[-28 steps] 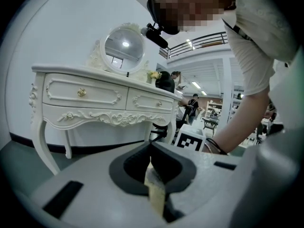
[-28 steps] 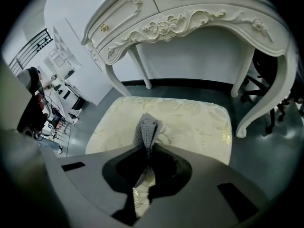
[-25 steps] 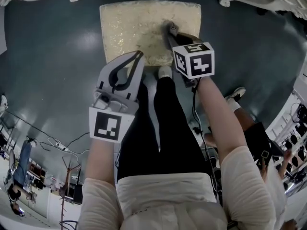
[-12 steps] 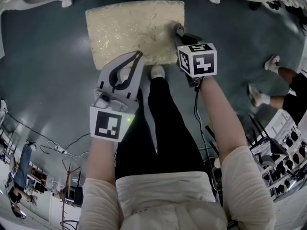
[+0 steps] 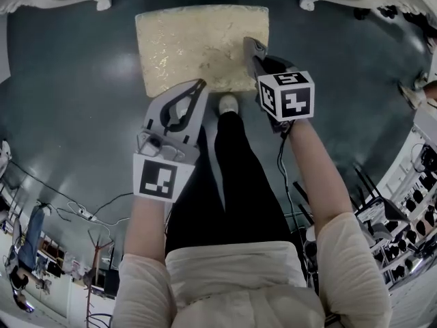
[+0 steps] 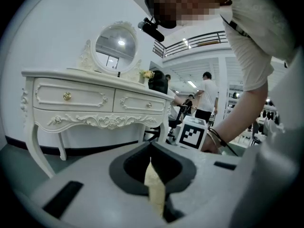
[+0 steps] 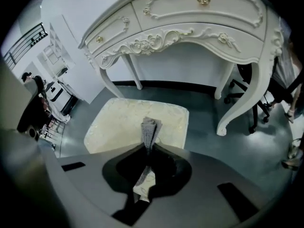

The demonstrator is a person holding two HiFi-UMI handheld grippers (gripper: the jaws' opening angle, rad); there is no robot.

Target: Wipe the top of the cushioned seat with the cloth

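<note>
Just below the right gripper [image 5: 250,46], its fingers pinching the grey cloth [image 7: 150,128], rub the cushioned seat [image 5: 191,43] flat and slow; the left gripper [image 5: 198,84] is closed, empty.

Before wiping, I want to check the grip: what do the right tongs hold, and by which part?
The right tongs are shut on the cloth. They pinch it partway along its folded length, so one end sticks out past the tips.

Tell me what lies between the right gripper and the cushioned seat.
The cloth, clamped in the right gripper, above the cushioned seat: right gripper view.
</note>
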